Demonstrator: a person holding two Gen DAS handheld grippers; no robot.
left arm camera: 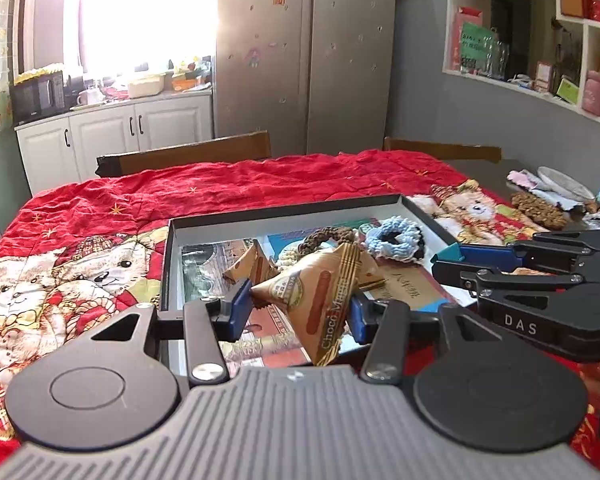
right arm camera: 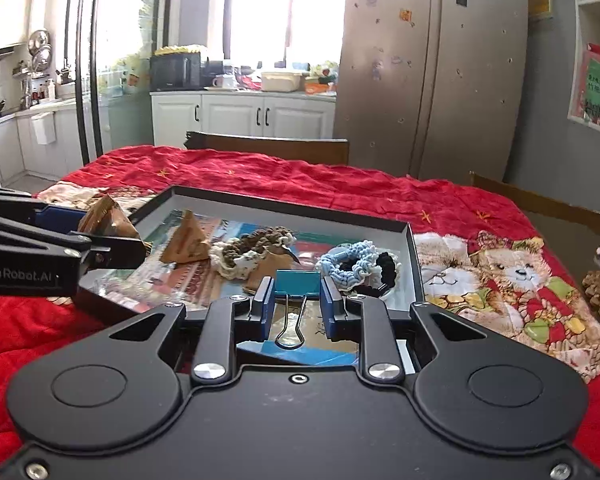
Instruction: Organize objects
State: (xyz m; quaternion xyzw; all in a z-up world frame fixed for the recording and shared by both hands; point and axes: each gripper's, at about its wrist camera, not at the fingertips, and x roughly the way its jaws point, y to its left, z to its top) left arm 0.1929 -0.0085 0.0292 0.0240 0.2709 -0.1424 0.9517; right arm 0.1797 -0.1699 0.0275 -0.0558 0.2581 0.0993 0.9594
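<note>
Sorting stood part done: the box (left arm camera: 420,210) already held scrunchies (left arm camera: 394,240) and a packet, the left tool (left arm camera: 300,312) clamped a snack packet (left arm camera: 320,300) and the right tool (right arm camera: 296,304) a blue binder clip (right arm camera: 296,282) over it, while a brown scrunchie (left arm camera: 538,208) lay outside the box.

1. "Choco Magic" runs in pale letters along the edge of the brown-and-gold triangular snack packet (left arm camera: 320,300), held over the near side of the shallow black-rimmed box tray (left arm camera: 284,205).
2. "DAS" stands in white capitals on the black body of the right gripper (left arm camera: 446,256), seen from the left wrist just right of that tray.
3. "GenRobot.AI" is printed in grey on the black body of the left gripper (right arm camera: 112,236), seen from the right wrist at the tray's left edge; its first letter is partly cut off.
4. Dark handwritten characters on the tan paper sheet (left arm camera: 408,286) inside the tray are too blurred to read.
</note>
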